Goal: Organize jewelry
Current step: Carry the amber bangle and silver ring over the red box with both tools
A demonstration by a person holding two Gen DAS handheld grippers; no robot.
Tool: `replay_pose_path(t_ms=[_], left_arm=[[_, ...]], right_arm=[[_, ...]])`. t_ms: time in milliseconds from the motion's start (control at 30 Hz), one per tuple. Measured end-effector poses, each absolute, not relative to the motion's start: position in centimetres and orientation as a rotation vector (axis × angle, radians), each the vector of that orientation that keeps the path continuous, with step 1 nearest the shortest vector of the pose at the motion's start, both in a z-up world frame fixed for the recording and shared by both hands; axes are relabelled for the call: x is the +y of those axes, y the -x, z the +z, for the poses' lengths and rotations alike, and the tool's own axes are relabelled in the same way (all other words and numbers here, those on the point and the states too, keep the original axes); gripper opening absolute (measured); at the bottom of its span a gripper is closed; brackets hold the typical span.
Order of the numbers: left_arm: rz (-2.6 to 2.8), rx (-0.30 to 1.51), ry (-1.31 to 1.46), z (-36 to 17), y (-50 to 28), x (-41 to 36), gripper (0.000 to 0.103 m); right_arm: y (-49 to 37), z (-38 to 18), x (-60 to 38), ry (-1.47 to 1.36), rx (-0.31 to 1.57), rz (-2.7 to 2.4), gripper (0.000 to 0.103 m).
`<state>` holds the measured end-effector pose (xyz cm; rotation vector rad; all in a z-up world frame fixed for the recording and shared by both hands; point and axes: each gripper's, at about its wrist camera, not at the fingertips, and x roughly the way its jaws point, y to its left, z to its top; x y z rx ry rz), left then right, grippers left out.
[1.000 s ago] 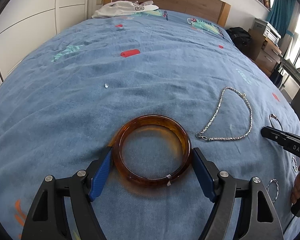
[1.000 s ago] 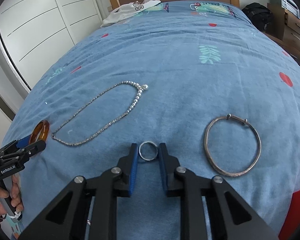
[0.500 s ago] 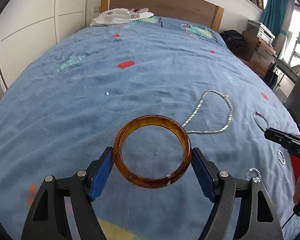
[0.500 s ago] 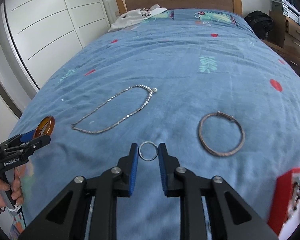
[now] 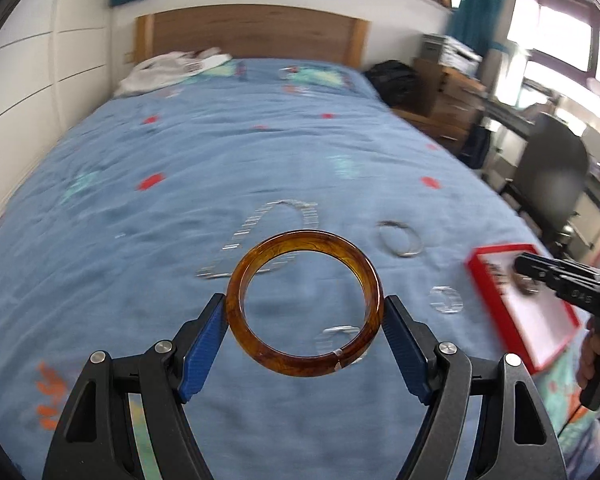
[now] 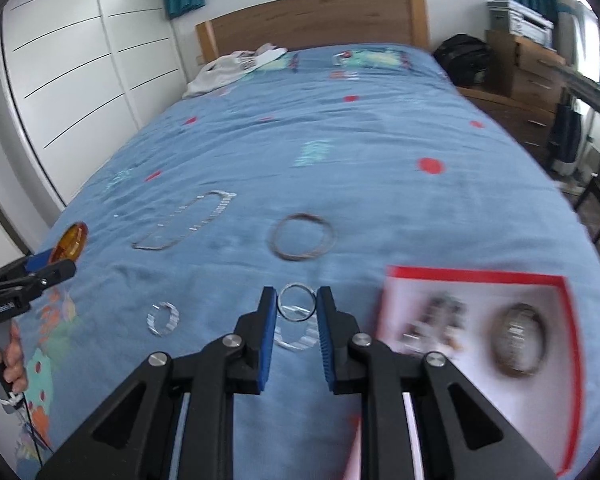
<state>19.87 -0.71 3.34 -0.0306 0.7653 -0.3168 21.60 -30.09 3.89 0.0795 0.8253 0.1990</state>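
- Amber bangle [image 5: 304,304] is sitting clamped between the blue pads of the left gripper [image 5: 305,322], jaws spread wide around it, held above the blue bedspread [image 5: 180,152].
- Small silver ring [image 6: 297,303] is being pinched in the right gripper [image 6: 296,312], jaws nearly together, also off the bed.
- Chain necklace [image 6: 184,222] and thin metal bangle [image 6: 302,236] are lying on the bedspread, apart from each other.
- Two small blurred hoops [image 6: 163,319] are lying nearer the grippers.
- Red-rimmed jewelry tray [image 6: 480,276] is lying at the right, holding blurred pieces.
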Motion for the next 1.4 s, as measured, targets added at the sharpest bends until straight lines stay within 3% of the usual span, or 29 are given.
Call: replay_pose_path(t_ms=[300, 767, 1400], left_arm=[[-0.513, 0.75, 0.015, 4.4, -18.8, -11.7, 0.076], [-0.708, 0.833, -0.075, 0.8, -18.2, -24.9, 0.076], [-0.737, 0.934, -0.185, -3.7, -18.5, -29.4, 0.076]], right_arm=[[-18.6, 4.0, -38.8, -0.086, 0.841, 0.113, 0.019], [-17.2, -0.6, -45.0, -0.123, 0.932, 0.068, 0.019], [-18.3, -3.2, -46.5, -0.065, 1.007, 0.11, 0.02]])
